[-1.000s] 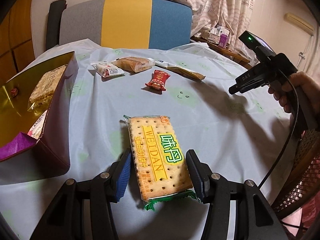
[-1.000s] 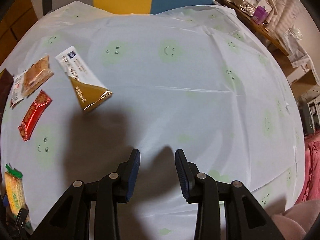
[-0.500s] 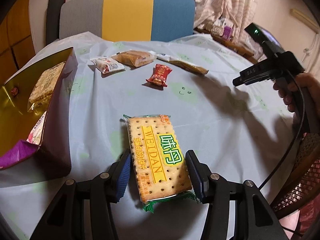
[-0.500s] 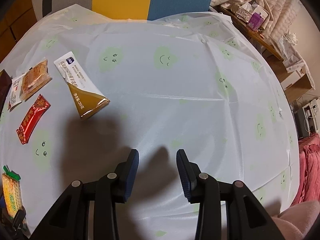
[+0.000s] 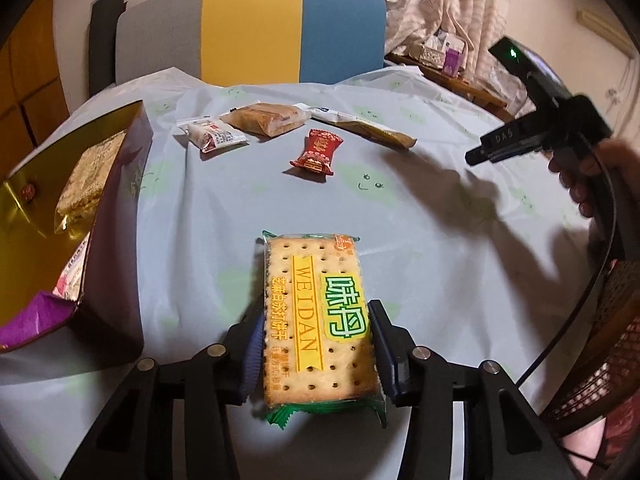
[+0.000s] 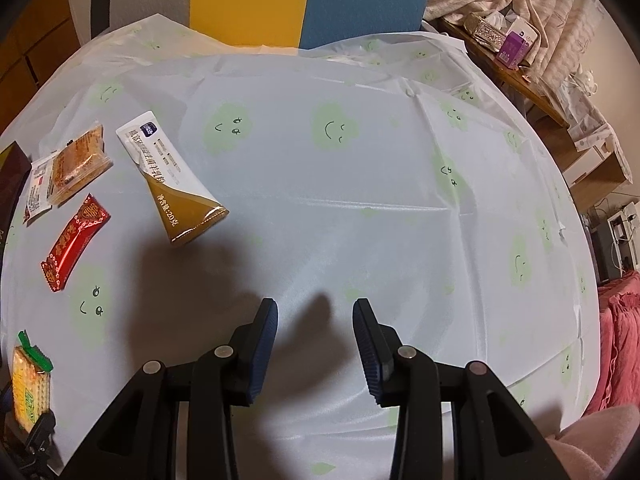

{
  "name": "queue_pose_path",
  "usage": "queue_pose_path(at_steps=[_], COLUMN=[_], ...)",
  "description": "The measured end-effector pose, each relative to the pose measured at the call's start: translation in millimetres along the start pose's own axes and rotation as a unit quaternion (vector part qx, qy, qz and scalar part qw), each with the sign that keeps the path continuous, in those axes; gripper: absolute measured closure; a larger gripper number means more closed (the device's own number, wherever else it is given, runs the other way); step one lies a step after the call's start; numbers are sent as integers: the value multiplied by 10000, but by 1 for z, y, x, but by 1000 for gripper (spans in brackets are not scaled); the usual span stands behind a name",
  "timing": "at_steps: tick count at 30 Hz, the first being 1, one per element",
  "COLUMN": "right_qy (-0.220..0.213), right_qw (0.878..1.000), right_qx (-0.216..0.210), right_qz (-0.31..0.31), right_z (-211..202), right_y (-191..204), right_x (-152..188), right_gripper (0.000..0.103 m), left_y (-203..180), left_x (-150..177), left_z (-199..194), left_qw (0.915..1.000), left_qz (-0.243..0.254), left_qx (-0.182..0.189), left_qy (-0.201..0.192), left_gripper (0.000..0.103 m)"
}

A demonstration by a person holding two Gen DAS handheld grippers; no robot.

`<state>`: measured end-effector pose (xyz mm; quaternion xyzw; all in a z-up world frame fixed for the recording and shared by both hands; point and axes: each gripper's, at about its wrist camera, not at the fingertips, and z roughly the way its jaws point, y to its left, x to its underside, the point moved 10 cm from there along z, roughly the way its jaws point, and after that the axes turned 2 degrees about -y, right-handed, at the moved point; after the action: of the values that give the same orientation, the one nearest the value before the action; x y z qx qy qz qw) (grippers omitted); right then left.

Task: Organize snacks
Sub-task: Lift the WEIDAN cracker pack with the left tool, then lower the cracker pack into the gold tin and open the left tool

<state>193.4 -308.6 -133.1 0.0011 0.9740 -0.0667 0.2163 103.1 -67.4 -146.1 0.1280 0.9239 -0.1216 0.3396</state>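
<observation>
left tongs (image 5: 318, 350) closing on the cracker packet (image 5: 316, 320) lying on the counter (image 5: 420, 280), pads at its sides; right tongs (image 6: 314, 344) parted over bare cloth, nothing between; red candy (image 5: 318, 152) well ahead of left tongs.

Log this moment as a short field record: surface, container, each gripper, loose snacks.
surface: table under a pale cloth printed with green smiley faces
container: open gift bag at the left, snacks inside
left gripper: jaws closing around the cracker pack, which lies on the cloth
right gripper: open, nothing between its fingers, over bare cloth
loose snacks: red candy, gold-and-white sachet, two clear-wrapped cakes at the far side
</observation>
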Motion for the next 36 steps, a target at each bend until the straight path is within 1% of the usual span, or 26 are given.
queue_pose_path(at_steps=[2, 4, 6, 12, 19, 22, 29, 33, 36], right_qy=[2, 21, 52, 193, 298, 363, 355, 352, 347], right_qw=[10000, 10000, 10000, 9996, 9985, 9975, 9971, 9970, 9970], right_qx=[5, 5, 2, 0, -45, -62, -37, -27, -19], right_qz=[1, -5, -38, -212, -455, -604, -665, -682, -695], right_z=[0, 2, 4, 10, 14, 17, 15, 16, 16], right_y=[0, -3, -2, 3, 13, 19, 21, 22, 22], right_x=[0, -2, -2, 3, 10, 14, 19, 17, 17], right_gripper=[63, 63, 63, 63, 63, 63, 63, 63, 63], left_y=[1, 0, -4, -5, -7, -2, 23, 49, 72], left_x=[0, 0, -1, 2, -5, -15, -35, -48, -55], left_z=[-1, -2, -5, -8, -24, -35, -57, -69, -79], left_qw=[10000, 10000, 9999, 9997, 9994, 9988, 9969, 9936, 9902], left_qz=[-53, -49, -78, -132, -131, -236, -535, -885, -1131], left_qx=[51, 11, 146, 197, 292, 317, 127, -7, -180], left_qy=[-7, 7, 3, 43, -152, -304, -564, -703, -801], left_gripper=[55, 55, 55, 55, 55, 55, 55, 55, 55])
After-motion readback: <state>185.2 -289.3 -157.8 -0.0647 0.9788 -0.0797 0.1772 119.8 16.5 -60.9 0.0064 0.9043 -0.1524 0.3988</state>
